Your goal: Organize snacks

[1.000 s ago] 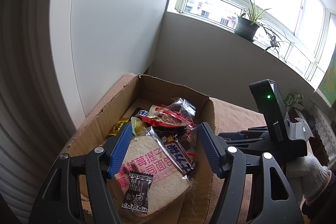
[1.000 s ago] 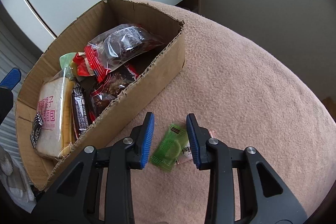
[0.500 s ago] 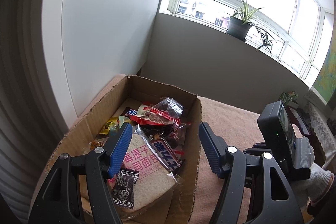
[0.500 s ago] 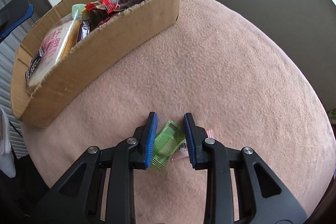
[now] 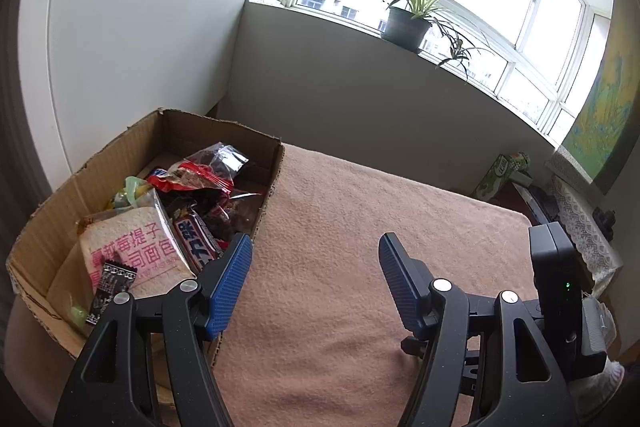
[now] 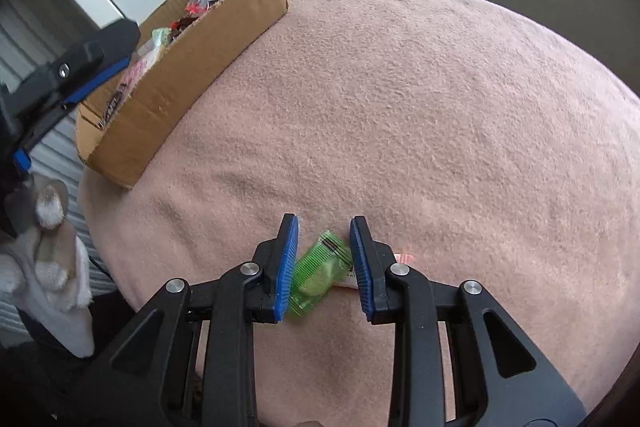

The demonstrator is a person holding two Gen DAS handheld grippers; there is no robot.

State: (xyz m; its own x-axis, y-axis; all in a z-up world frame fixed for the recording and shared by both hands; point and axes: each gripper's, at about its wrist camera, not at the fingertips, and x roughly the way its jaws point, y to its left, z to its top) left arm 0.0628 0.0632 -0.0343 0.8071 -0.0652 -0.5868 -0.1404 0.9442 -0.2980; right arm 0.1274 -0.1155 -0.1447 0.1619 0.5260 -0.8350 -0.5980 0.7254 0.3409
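A cardboard box (image 5: 160, 135) full of snack packets stands at the left of the pink cloth; it also shows in the right wrist view (image 6: 188, 67). In it lie a bread pack (image 5: 136, 247), a Snickers bar (image 5: 196, 247) and a clear bag of dark snacks (image 5: 212, 163). My left gripper (image 5: 316, 279) is open and empty, above the cloth just right of the box. My right gripper (image 6: 324, 259) has its jaws close around a green candy packet (image 6: 320, 271) lying on the cloth, with a pink-edged packet (image 6: 402, 259) under its right finger.
The pink cloth (image 6: 440, 107) covers a round table. A wall and window with a potted plant (image 5: 408, 23) lie behind. A white cabinet (image 5: 120, 27) stands behind the box. A white-gloved hand (image 6: 52, 267) shows at the left.
My left gripper swung right, from over the box to over the cloth. My right gripper pulled away from the box and its jaws narrowed around the green packet.
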